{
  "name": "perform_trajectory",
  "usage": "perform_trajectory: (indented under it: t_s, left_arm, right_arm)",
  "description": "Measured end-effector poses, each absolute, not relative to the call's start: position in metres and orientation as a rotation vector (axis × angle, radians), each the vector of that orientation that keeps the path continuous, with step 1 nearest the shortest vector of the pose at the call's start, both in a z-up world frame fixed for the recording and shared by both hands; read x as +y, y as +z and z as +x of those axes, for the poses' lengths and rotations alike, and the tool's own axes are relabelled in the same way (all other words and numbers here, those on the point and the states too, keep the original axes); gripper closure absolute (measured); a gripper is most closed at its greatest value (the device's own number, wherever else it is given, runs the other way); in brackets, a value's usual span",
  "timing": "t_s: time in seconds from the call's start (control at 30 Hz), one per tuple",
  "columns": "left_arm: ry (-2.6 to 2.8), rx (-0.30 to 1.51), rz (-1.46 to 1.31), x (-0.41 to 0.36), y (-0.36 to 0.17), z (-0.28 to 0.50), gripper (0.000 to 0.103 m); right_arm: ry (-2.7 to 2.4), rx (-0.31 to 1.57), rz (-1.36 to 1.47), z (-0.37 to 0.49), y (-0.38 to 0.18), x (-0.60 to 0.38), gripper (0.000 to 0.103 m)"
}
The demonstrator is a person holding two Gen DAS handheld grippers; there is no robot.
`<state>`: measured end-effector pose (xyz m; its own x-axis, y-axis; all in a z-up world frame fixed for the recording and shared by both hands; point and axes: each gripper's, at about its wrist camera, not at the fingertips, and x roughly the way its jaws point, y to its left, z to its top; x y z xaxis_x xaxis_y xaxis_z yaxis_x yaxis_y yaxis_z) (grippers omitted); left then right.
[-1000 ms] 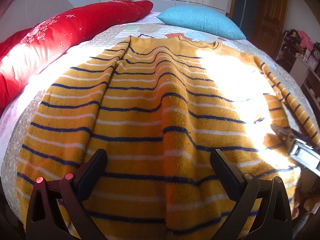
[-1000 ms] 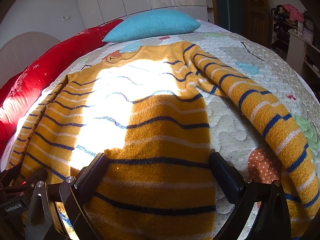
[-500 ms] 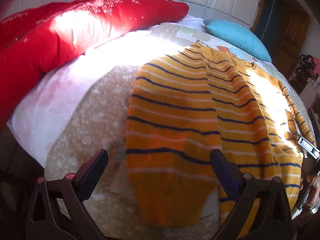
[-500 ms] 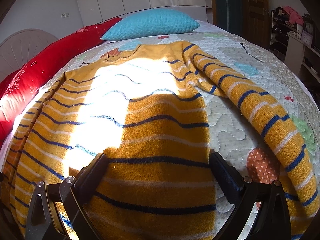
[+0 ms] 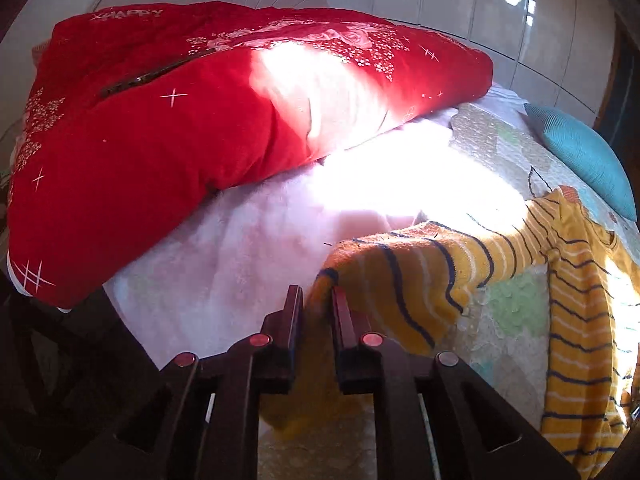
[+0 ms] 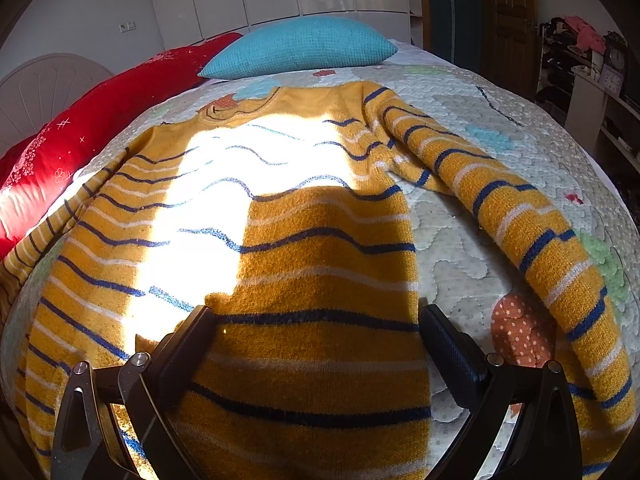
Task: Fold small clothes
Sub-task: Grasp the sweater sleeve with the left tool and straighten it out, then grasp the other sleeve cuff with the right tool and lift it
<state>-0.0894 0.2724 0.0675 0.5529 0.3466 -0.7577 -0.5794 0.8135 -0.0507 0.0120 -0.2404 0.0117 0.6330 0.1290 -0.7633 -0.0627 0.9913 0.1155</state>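
Left gripper point(image 5: 317, 300): pressed together on the cuff end of the sweater's left sleeve point(image 5: 404, 276), lifted off the quilt point(image 5: 508, 320) near the red pillow point(image 5: 200, 120). Striped yellow sweater point(image 6: 312, 264): spread flat, neckline toward the blue pillow point(image 6: 300, 46). Soft, light, floppy knit, probably grippy rather than slick; best taken at cuffs, hem corners or shoulder seams. Right gripper point(image 6: 316, 332): spread wide over the hem, pinching nothing; right sleeve point(image 6: 520, 220) stretched out alongside.
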Motion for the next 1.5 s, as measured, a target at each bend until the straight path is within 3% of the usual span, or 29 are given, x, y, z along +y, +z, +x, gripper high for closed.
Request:
perform_trajectory:
  t_s: [0.03,0.1,0.2,0.53,0.57,0.6,0.63,1.0,1.03,1.1,1.23,1.27,1.33,1.37,1.4,1.5]
  left_arm:
    - [0.536,0.799,-0.334,0.272,0.072,-0.098,0.090]
    - [0.462,0.794,-0.363,0.259,0.077,-0.114,0.071]
    - [0.313,0.793,-0.374,0.215,0.077,-0.132,0.053]
    - [-0.009,0.947,-0.224,0.068,0.022,-0.122,0.052]
    - [-0.012,0.942,-0.199,0.061,0.022,-0.122,0.058]
    - [-0.034,0.942,-0.189,0.056,0.023,-0.123,0.087]
    - [-0.037,0.952,-0.173,0.052,0.023,-0.123,0.097]
    - [0.144,0.935,-0.222,0.105,0.046,-0.136,0.097]
    - [0.150,0.943,-0.229,0.108,0.044,-0.138,0.097]
    - [0.144,0.948,-0.254,0.113,0.043,-0.141,0.098]
    - [0.149,0.899,-0.266,0.119,0.056,-0.153,0.097]
    - [0.152,0.879,-0.266,0.119,0.061,-0.156,0.094]
    - [0.159,0.852,-0.253,0.117,0.069,-0.161,0.073]
    - [0.163,0.837,-0.246,0.114,0.073,-0.163,0.054]
    - [0.167,0.820,-0.239,0.112,0.076,-0.165,0.044]
    - [0.162,0.793,-0.201,0.101,0.083,-0.166,0.041]
  right_arm:
    - [0.110,0.879,0.080,0.012,0.012,-0.241,0.000]
    - [0.110,0.879,0.080,0.012,0.012,-0.241,0.000]
    - [0.109,0.879,0.078,0.012,0.011,-0.241,0.000]
    - [0.119,0.871,0.102,0.010,0.012,-0.245,0.000]
    - [0.119,0.870,0.104,0.009,0.012,-0.245,0.000]
    - [0.119,0.870,0.104,0.009,0.012,-0.245,0.000]
    - [0.120,0.869,0.105,0.009,0.012,-0.245,0.000]
    - [0.160,0.889,0.168,0.006,0.017,-0.253,0.001]
    - [0.166,0.918,0.156,0.005,0.022,-0.253,0.011]
    - [0.228,0.873,0.238,-0.010,0.045,-0.267,0.021]
    - [0.194,0.730,0.322,-0.061,0.092,-0.323,0.019]
    - [0.154,0.718,0.310,-0.073,0.097,-0.339,0.019]
    - [0.085,0.743,0.290,-0.092,0.096,-0.367,0.019]
    - [0.069,0.765,0.277,-0.101,0.094,-0.378,0.019]
    - [0.061,0.787,0.262,-0.111,0.090,-0.386,0.019]
    - [0.044,0.849,0.205,-0.137,0.077,-0.392,0.019]
